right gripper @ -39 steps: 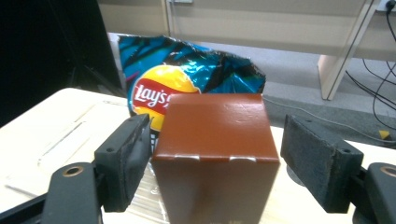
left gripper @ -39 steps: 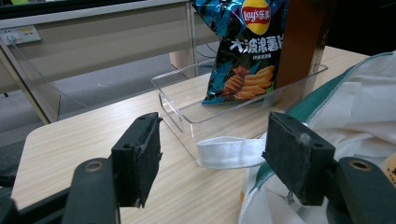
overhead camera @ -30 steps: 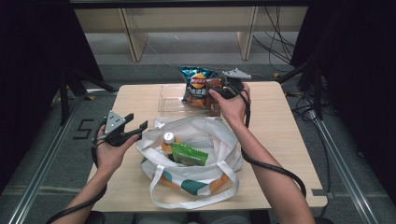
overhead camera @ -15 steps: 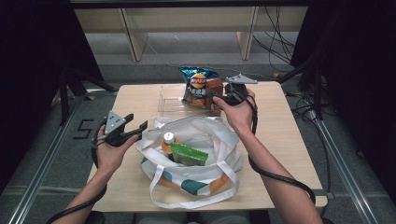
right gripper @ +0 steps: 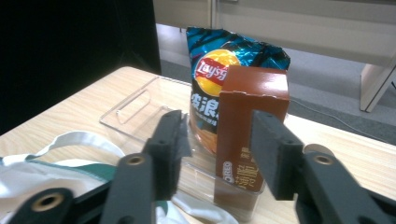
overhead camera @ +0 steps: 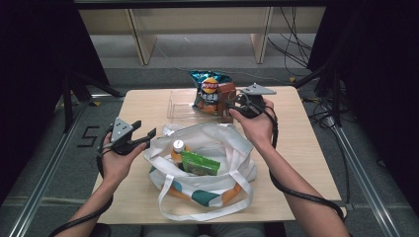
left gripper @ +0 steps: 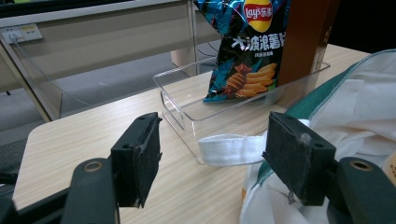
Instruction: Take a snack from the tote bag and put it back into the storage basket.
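The work in hand looks like unpacking a tote bag into the clear tray at the far side of the surface. 2 items already stand upright in the tray: a bag of crisps and, just beside it, a brown box. The right tongs sit with their jaws spread on either side of the box, gap showing on both sides, so nothing is gripped (the box stands on its own, which suggests it is placed).

The left tongs hover wide open near the bag's left rim, gripping nothing; a white strap lies on the surface beyond them, touching the tray's near wall.

Left to do, judging from the high view: the bag holds at least 2 more things, an orange bottle with a pale cap and a green packet lying just beside it. The tray has bare room on its left half. I would put the job at roughly half done, though deeper contents of the bag are hidden.
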{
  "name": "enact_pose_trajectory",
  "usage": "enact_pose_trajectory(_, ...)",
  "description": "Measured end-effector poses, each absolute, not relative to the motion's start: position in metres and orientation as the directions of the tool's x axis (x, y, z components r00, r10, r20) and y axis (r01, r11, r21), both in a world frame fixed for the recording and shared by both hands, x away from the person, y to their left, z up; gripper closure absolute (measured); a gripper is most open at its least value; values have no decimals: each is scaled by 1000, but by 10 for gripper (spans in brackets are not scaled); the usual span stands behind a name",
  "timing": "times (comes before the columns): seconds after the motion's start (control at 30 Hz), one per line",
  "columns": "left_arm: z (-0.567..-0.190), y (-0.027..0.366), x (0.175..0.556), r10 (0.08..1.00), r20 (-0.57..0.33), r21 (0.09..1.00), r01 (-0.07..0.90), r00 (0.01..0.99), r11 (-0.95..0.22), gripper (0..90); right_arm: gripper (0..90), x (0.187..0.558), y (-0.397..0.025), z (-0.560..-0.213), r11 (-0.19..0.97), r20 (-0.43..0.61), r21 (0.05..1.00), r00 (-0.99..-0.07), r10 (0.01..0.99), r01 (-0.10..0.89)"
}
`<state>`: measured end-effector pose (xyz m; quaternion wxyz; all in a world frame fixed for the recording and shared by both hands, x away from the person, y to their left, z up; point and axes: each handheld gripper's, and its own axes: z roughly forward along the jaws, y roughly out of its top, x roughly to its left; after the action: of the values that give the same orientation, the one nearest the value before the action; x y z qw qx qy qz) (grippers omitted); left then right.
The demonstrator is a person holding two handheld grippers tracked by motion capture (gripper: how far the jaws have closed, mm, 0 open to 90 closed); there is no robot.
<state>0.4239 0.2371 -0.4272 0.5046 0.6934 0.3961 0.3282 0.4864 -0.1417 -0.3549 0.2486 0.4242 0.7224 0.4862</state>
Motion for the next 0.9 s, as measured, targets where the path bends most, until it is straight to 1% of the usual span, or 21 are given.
enact_pose_trajectory(0.07,-428,237,424,880,53,960,220,472,-175,345,633,484,-144,-355,189,15,928,-541,841,320)
enact_pose_trajectory(0.1,-428,237,424,880,52,959,221,472,-175,345,649,480,-144,-355,177,40,923,-542,839,342)
enact_pose_trajectory(0.13,-428,237,424,880,52,960,220,471,-175,345,658,480,-146,-355,195,25,922,-554,832,334)
enact_pose_trajectory(0.17,-428,237,424,880,53,959,220,471,-176,345,664,478,-145,-355,177,46,922,-553,832,343)
enact_pose_trajectory(0.2,-428,237,424,881,52,960,221,471,-175,345,672,477,-146,-356,188,30,926,-558,830,329)
enact_pose_trajectory(0.23,-428,237,424,880,53,959,221,471,-176,344,680,474,-145,-355,179,59,916,-563,824,359)
enact_pose_trajectory(0.3,-428,237,424,880,54,959,221,472,-177,344,698,472,-146,-356,198,29,925,-581,813,323)
enact_pose_trajectory(0.33,-428,237,424,880,53,959,221,472,-176,344,702,469,-145,-355,190,48,921,-585,810,339)
enact_pose_trajectory(0.4,-428,237,424,880,54,959,221,472,-178,344,713,466,-145,-355,210,28,924,-605,795,319)
enact_pose_trajectory(0.63,-429,237,424,880,54,958,224,472,-179,344,714,456,-145,-357,210,45,924,-635,771,320)
enact_pose_trajectory(0.67,-429,238,424,880,54,958,223,473,-179,344,714,452,-144,-360,211,56,923,-655,754,323)
enact_pose_trajectory(0.7,-429,238,424,880,52,958,224,472,-177,344,714,451,-146,-361,228,41,921,-663,748,315)
enact_pose_trajectory(0.73,-430,238,424,881,51,958,225,471,-176,344,712,449,-145,-362,219,62,918,-663,746,331)
enact_pose_trajectory(0.8,-430,239,425,881,49,959,224,471,-173,344,697,447,-146,-364,229,64,919,-697,715,320)
enact_pose_trajectory(0.83,-431,239,425,881,46,959,225,471,-170,344,691,444,-145,-365,222,101,910,-706,701,351)
enact_pose_trajectory(0.9,-431,239,425,883,44,958,232,468,-171,344,683,440,-145,-366,241,91,905,-714,694,350)
